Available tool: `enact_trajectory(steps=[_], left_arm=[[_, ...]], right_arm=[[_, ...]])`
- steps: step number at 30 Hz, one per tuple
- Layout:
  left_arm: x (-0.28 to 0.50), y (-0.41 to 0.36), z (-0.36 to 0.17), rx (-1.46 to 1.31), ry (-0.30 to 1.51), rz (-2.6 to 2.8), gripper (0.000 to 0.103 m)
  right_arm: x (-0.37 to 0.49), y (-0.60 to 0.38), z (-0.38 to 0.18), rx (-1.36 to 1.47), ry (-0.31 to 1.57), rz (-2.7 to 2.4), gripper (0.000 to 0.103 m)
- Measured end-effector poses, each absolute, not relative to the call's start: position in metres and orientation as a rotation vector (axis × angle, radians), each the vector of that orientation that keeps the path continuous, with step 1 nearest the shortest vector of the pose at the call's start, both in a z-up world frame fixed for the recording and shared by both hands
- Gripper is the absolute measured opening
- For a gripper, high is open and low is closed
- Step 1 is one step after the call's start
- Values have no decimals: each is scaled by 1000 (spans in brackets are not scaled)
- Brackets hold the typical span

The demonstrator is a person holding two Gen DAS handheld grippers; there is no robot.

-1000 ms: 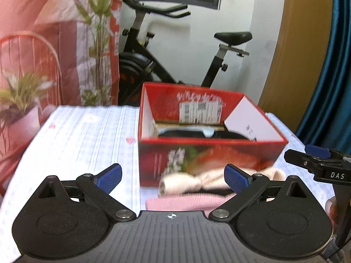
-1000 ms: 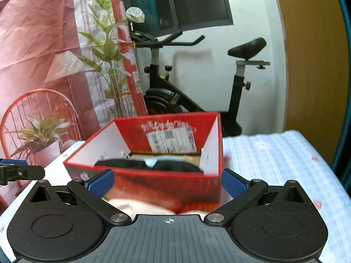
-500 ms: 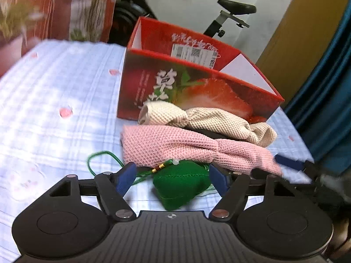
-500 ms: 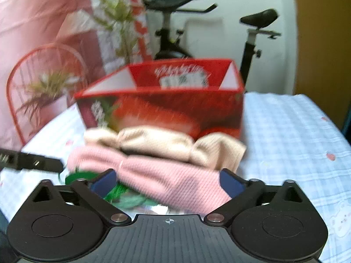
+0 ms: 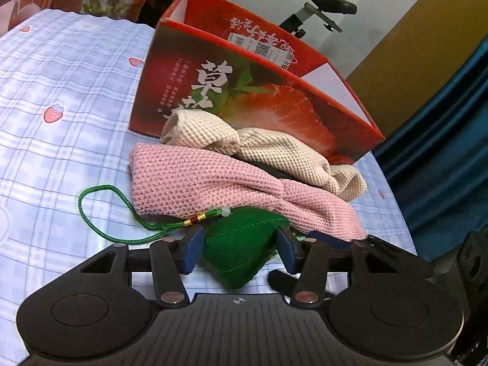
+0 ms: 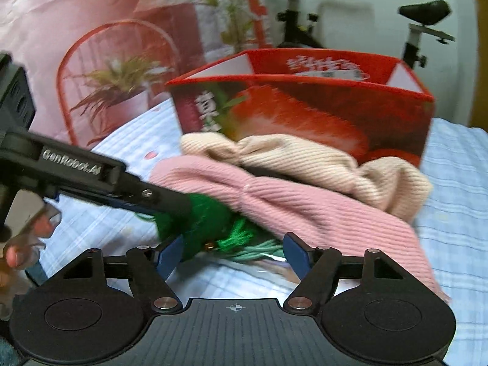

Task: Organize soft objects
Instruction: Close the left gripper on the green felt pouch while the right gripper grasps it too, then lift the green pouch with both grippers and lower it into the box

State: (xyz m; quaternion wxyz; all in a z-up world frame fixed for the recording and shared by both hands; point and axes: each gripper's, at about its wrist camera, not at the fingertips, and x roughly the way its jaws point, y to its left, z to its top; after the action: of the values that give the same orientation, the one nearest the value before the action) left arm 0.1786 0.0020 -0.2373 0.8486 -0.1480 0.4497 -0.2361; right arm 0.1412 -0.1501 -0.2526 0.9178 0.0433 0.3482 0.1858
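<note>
Table cover (image 5: 61,158): pale blue check cloth with small strawberry prints, spread under everything.
Box (image 5: 250,91): red carton with a strawberry picture, open at the top, standing at the far side of the cloth; its inside is hidden in both views.
Pink knit piece (image 5: 195,183): lies flat on the cloth in front of the box, its right end running toward the near right.
Cream knit piece (image 5: 268,149): lies behind the pink one, touching it and resting against the box's front wall.
Green pouch (image 5: 241,250): small stuffed cloth pouch at the near edge of the pile, its far tip tucked just under the pink knit.
Green cord (image 5: 100,210): loops out to the left of the pouch across the cloth, with a bead and a gold-and-red binding where it joins.
Left gripper (image 5: 239,251): tilted down toward the cloth, low over it; jaws closing, one blue pad on each side of the green pouch, a narrow gap showing on the right.
Right gripper (image 6: 233,254): tilted down, coming in from the right of the pile; jaws closing, green tassel threads (image 6: 244,238) between them, pads clear of them.
Gloved fingers (image 6: 18,244): seen at the near left of the right wrist view, behind the left gripper's body.
</note>
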Motion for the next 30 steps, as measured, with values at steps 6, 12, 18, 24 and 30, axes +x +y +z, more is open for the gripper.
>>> enact_trajectory(steps=[6, 12, 18, 24, 30], left_arm=[[182, -5, -236, -275, 931, -512, 54], [183, -13, -231, -216, 931, -525, 54], [175, -14, -211, -214, 884, -538, 54], [165, -17, -172, -196, 774, -559, 54], [169, -26, -131, -183, 679, -578, 54]], right_arm=[[152, -128, -254, 6, 706, 456, 60], [164, -116, -255, -22, 708, 484, 55], [158, -126, -244, 37, 684, 487, 52], [153, -137, -215, 58, 597, 479, 52], [161, -144, -179, 56, 522, 465, 52]])
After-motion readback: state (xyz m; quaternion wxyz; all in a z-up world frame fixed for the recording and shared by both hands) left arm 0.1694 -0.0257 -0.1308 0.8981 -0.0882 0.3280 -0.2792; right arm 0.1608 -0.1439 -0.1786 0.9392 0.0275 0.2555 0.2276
